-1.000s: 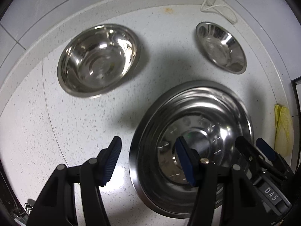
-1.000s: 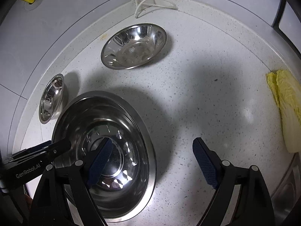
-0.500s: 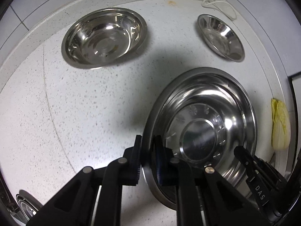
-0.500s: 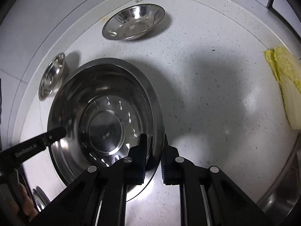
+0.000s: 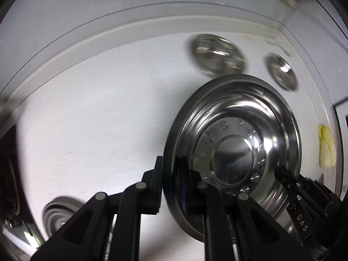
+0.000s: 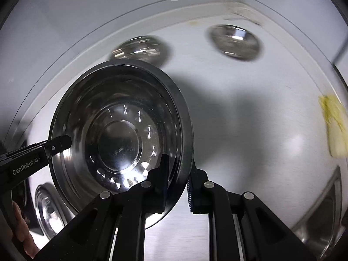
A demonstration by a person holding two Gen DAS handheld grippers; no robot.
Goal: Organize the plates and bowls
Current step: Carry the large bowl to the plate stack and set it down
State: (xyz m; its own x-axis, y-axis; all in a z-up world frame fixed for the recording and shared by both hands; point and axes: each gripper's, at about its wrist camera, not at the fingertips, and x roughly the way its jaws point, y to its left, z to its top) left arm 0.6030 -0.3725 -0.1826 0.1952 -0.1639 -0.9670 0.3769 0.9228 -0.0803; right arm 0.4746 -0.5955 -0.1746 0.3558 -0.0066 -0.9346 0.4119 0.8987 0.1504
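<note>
A large steel bowl (image 5: 235, 150) is held off the white counter by both grippers, one on each side of its rim. My left gripper (image 5: 170, 187) is shut on its left rim. My right gripper (image 6: 177, 182) is shut on its right rim (image 6: 184, 130). A medium steel bowl (image 5: 217, 53) and a small steel bowl (image 5: 281, 70) sit at the back of the counter; they also show in the right wrist view, the medium bowl (image 6: 139, 50) and the small bowl (image 6: 236, 41). The right gripper's fingers (image 5: 289, 178) show in the left wrist view.
More steel dishes (image 5: 58, 215) sit at the lower left, also in the right wrist view (image 6: 46, 208). A cabbage leaf (image 6: 335, 124) lies at the right. A sink rim (image 6: 322, 217) is at the lower right. The wall (image 5: 130, 4) runs behind the counter.
Both grippers, shut on the large bowl's rim, have lifted it and swung it leftward; the back bowls have shifted right in view and are motion-blurred.
</note>
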